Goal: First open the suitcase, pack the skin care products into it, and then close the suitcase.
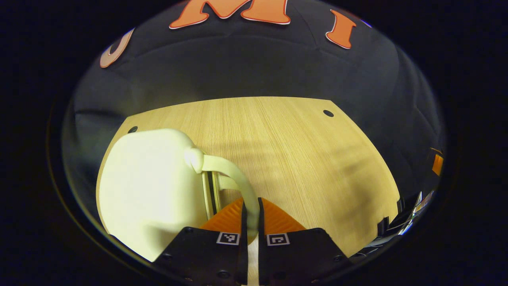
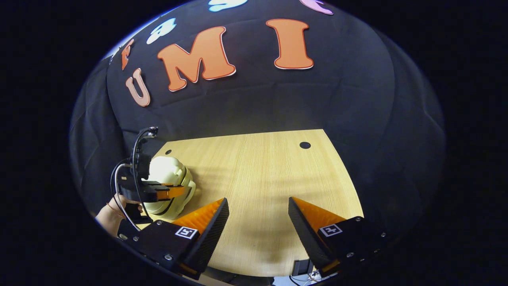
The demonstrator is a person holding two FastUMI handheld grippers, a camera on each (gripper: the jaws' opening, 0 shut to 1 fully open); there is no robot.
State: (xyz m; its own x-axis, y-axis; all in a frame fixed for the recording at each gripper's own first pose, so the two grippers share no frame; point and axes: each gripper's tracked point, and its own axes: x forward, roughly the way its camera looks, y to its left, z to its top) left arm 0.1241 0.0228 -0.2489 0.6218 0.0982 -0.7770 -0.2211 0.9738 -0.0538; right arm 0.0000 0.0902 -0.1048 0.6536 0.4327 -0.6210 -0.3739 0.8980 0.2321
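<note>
Left gripper (image 1: 251, 222) clamped on curved handle (image 1: 234, 174) of small cream hard-shell suitcase (image 1: 151, 190), lower left; right gripper (image 2: 258, 218) wide open, empty, above pale wooden table (image 2: 258, 167).

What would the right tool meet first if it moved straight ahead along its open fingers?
The right tool points across bare light wooden tabletop; the way looks free up to the black cloth wall, probably. The cream hard-shell suitcase sits off to the left.
</note>
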